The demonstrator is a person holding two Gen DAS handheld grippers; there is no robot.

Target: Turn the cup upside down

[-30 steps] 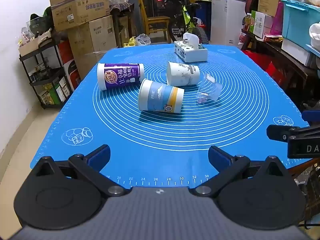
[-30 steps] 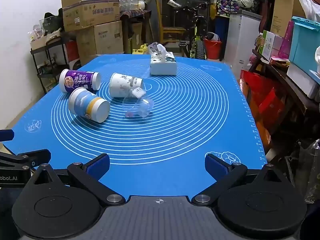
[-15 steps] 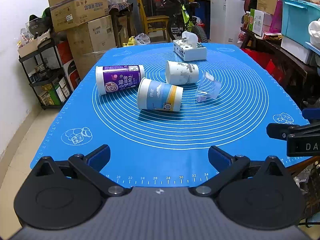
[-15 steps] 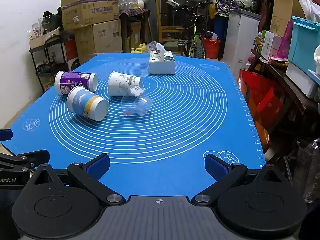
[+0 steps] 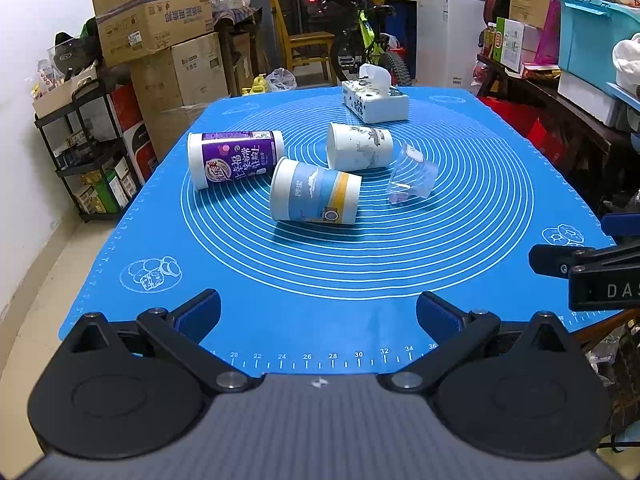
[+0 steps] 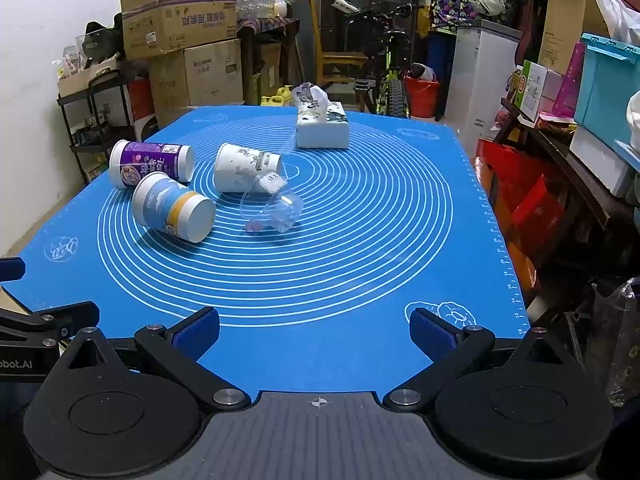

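Several cups lie on their sides on the blue mat (image 5: 320, 272): a purple cup (image 5: 234, 158), a blue and yellow cup (image 5: 314, 192), a white patterned cup (image 5: 358, 146) and a clear plastic cup (image 5: 412, 180). The right wrist view shows them too: purple cup (image 6: 152, 164), blue and yellow cup (image 6: 172, 208), white cup (image 6: 244, 168), clear cup (image 6: 272, 206). My left gripper (image 5: 318, 312) is open and empty at the mat's near edge. My right gripper (image 6: 314, 332) is open and empty at the near edge, to the right of the left one.
A tissue box (image 5: 374, 100) stands at the far side of the mat, also seen in the right wrist view (image 6: 322, 128). Cardboard boxes (image 5: 160, 28) and a black shelf (image 5: 84, 148) stand to the left. Storage bins and shelves (image 6: 600, 92) crowd the right side.
Both grippers have crept slightly forward toward the cups and stayed open. The cups have not moved.
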